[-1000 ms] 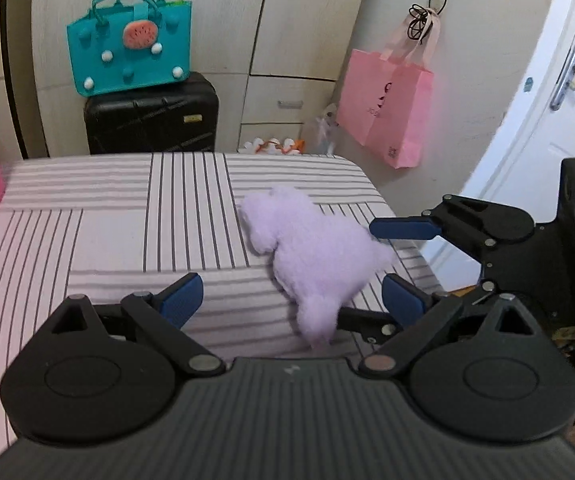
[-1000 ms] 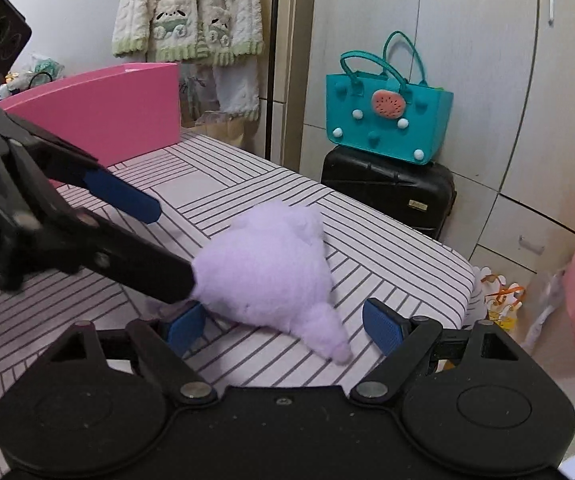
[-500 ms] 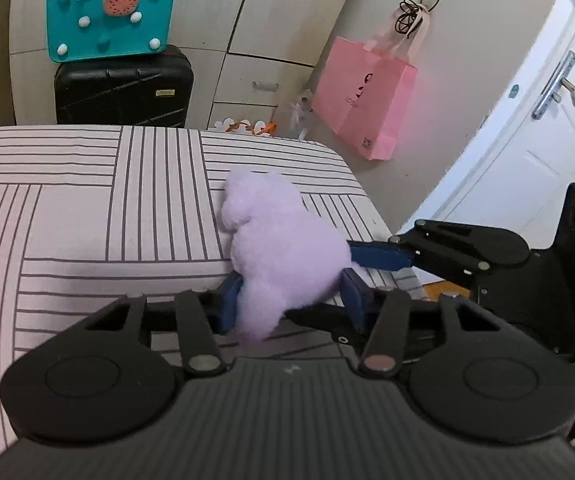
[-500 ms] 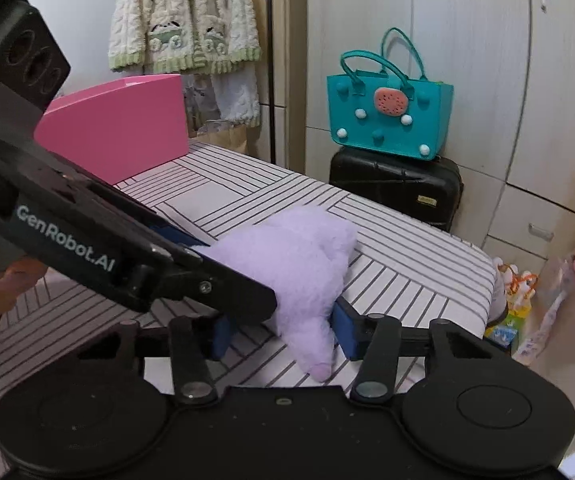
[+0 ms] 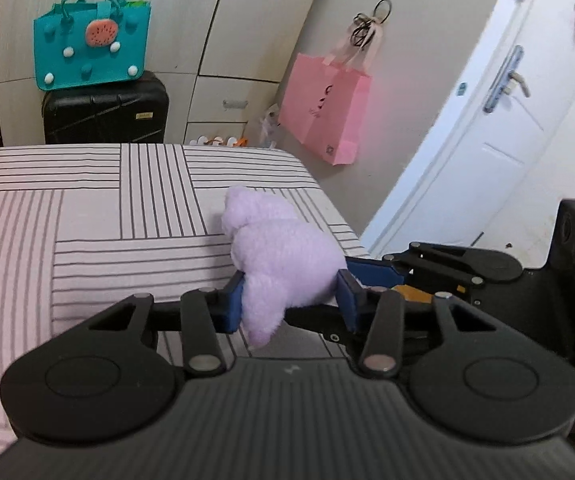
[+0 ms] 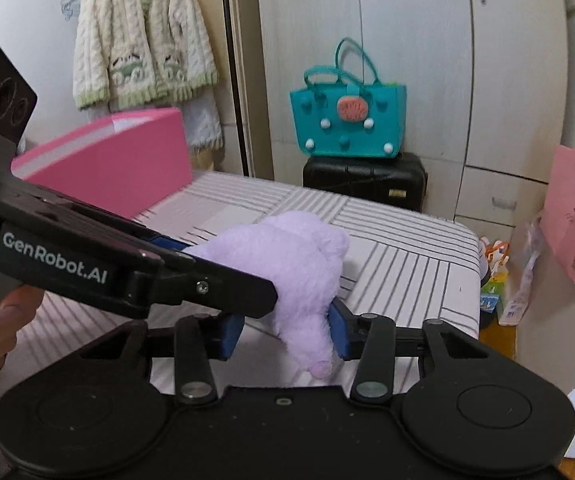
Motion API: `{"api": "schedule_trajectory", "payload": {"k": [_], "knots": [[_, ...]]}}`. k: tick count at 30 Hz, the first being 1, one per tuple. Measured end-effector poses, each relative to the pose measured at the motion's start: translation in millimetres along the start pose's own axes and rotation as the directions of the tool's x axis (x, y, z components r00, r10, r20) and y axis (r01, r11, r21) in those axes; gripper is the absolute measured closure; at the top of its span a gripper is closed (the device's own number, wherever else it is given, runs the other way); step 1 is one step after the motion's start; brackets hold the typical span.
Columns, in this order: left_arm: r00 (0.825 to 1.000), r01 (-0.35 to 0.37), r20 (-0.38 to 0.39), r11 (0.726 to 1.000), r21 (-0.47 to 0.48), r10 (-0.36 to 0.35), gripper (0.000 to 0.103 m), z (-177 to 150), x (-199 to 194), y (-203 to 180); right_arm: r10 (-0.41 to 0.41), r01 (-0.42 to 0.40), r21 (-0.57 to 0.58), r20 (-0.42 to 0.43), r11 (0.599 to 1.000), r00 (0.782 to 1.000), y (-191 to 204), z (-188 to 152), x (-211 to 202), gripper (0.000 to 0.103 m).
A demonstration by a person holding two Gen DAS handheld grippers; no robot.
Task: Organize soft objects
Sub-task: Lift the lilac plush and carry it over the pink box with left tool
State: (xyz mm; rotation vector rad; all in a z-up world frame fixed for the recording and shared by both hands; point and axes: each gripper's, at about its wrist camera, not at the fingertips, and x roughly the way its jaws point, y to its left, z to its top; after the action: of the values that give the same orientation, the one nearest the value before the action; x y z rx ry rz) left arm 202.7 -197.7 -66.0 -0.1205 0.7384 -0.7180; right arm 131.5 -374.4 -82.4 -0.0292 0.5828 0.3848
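A lilac plush toy (image 5: pixel 283 256) is held over the near right corner of the striped bed (image 5: pixel 87 240). My left gripper (image 5: pixel 291 304) is shut on its lower part, blue pads pressed into the fur. My right gripper (image 6: pixel 285 330) is shut on the same plush toy (image 6: pixel 291 264) from the other side. In the right wrist view the left gripper's arm (image 6: pixel 87 264) crosses in front and hides the toy's left part. In the left wrist view the right gripper (image 5: pixel 371 270) reaches in from the right behind the toy.
A pink headboard (image 6: pixel 127 160) stands at the bed's far left. A teal bag (image 5: pixel 91 48) sits on a black suitcase (image 5: pixel 107 112) by the wardrobe. A pink paper bag (image 5: pixel 323 108) hangs on the wall, next to a white door (image 5: pixel 507 120). A knitted cardigan (image 6: pixel 143 40) hangs behind.
Both grippers closed on the plush toy, which had lain on the bed. It now appears lifted slightly off the bedsheet and shifted toward the bed's corner.
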Motion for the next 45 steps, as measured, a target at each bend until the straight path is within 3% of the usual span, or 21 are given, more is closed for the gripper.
{"api": "schedule_trajectory", "payload": {"k": [6, 9, 12, 22, 35, 45], "knots": [[0.999, 0.034, -0.009, 0.999, 0.003, -0.034, 0.059, -10.3, -39.1, 1.6, -0.040, 0.040, 0.012, 0.007, 0.999, 0.999, 37.8, -2.6, -25.3, 0.053], [0.998, 0.055, -0.012, 0.998, -0.014, -0.056, 0.059, -19.1, -57.3, 5.4, -0.024, 0.026, 0.123, -0.013, 0.992, 1.000, 50.1, -2.1, -33.8, 0.053], [0.998, 0.057, 0.007, 0.998, -0.020, -0.056, 0.059, -28.6, -78.8, 11.0, -0.014, 0.012, 0.132, 0.021, 0.991, 1.000, 69.9, -7.7, -42.4, 0.053], [0.999, 0.031, 0.031, 0.999, 0.008, -0.032, 0.059, -53.1, -143.7, 15.7, -0.001, 0.000, 0.017, 0.053, 1.000, 0.999, 135.9, -10.8, -62.8, 0.053], [0.998, -0.003, 0.055, 1.000, 0.026, 0.002, 0.059, -75.1, -197.3, 30.9, -0.001, 0.006, -0.061, 0.075, 0.998, 0.997, 193.4, -8.6, -72.6, 0.053], [0.986, 0.006, 0.169, 0.999, 0.037, -0.012, 0.058, -72.8, -242.8, 51.8, 0.015, 0.002, -0.104, 0.162, 0.995, 0.987, 226.1, 15.1, -77.0, 0.053]]}}
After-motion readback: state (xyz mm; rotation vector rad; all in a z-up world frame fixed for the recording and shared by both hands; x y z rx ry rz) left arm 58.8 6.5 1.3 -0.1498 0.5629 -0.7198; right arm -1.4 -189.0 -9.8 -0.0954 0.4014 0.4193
